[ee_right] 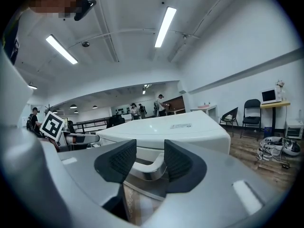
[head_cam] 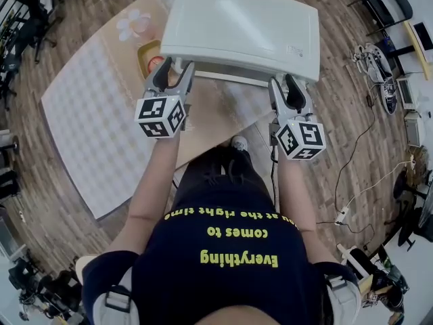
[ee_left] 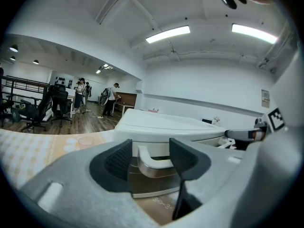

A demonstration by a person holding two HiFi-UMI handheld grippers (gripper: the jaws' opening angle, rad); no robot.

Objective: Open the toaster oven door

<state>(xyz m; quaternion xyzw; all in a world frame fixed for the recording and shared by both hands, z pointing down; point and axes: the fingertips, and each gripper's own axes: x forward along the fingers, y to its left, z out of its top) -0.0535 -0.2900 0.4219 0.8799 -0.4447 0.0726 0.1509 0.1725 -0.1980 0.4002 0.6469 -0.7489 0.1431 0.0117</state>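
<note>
L gripper (head_cam: 174, 68) and R gripper (head_cam: 287, 85) hang over the table's (head_cam: 81, 127) near edge. Each has its jaws apart astride one end of the handle (head_cam: 230, 78) on the oven (head_cam: 240, 29), pads not pressing it, and the door (ee_left: 152, 182) looks shut. There is free cloth left of the oven, where a yellow bowl (head_cam: 143, 49) just beside it holds sth reddish, while on the right the table edge is close, w/ wood floor (head_cam: 352, 114) and cables (head_cam: 358, 161) beyond. Only the gripper views show the far room: people (ee_left: 111, 99) standing, chairs (ee_right: 251, 118).
</note>
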